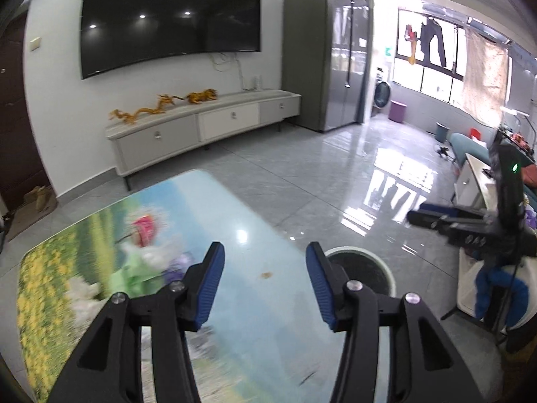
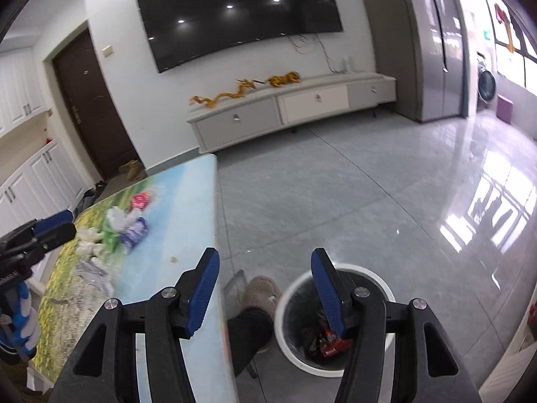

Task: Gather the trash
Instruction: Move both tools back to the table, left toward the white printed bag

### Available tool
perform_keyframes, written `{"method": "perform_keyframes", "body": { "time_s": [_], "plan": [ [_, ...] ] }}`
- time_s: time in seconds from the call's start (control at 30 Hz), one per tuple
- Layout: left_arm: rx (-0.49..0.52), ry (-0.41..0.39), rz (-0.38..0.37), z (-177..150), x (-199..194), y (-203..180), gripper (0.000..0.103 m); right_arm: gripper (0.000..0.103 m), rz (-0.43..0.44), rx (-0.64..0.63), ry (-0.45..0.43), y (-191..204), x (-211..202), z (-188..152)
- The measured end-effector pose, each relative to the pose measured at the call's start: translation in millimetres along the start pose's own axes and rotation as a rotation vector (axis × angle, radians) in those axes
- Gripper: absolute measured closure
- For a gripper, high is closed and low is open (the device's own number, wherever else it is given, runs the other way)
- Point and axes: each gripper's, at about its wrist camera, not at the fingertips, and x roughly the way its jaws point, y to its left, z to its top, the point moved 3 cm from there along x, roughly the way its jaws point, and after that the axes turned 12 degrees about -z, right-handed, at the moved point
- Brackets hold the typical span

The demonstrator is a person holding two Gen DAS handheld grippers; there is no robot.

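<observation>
Trash lies on the printed table (image 1: 235, 221): a pink wrapper (image 1: 146, 228), white crumpled tissues (image 1: 85, 294), a green bag (image 1: 129, 273) and a purple packet (image 1: 179, 265), blurred. In the right wrist view they show as the pink wrapper (image 2: 141, 200), the purple packet (image 2: 135, 233) and tissues (image 2: 88, 238). My left gripper (image 1: 265, 285) is open and empty above the table. My right gripper (image 2: 265, 292) is open and empty above the white-rimmed bin (image 2: 288, 295), which holds a red wrapper (image 2: 332, 344). The bin also shows in the left wrist view (image 1: 386, 270).
A small brown crumb (image 1: 267, 274) lies on the table. A slippered foot (image 2: 260, 297) stands between table and bin. A TV cabinet (image 1: 201, 124), a grey fridge (image 1: 322, 53) and glossy tiled floor (image 2: 369, 201) lie beyond. A white box (image 1: 470, 181) is at right.
</observation>
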Motion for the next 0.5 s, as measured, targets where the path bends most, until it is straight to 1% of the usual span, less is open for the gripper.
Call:
{"method": "perform_keyframes", "body": {
  "time_s": [0.13, 0.2, 0.27, 0.33, 0.5],
  "plan": [
    [-0.023, -0.003, 0.06, -24, -25, 37, 0.054, 0.047, 0.043, -0.057, -0.025, 34, -9, 11],
    [-0.027, 0.012, 0.064, -34, -33, 55, 0.054, 0.046, 0.063, -0.081, -0.028, 49, -10, 15],
    [-0.02, 0.045, 0.059, -47, -35, 69, 0.054, 0.045, 0.079, -0.105, -0.027, 62, -8, 16],
    [-0.009, 0.073, 0.048, -57, -32, 75, 0.054, 0.042, 0.097, -0.125, -0.017, 74, -2, 17],
    [-0.004, 0.143, 0.009, -71, -9, 95, 0.054, 0.042, 0.139, -0.173, 0.037, 106, 26, 13]
  ]
}}
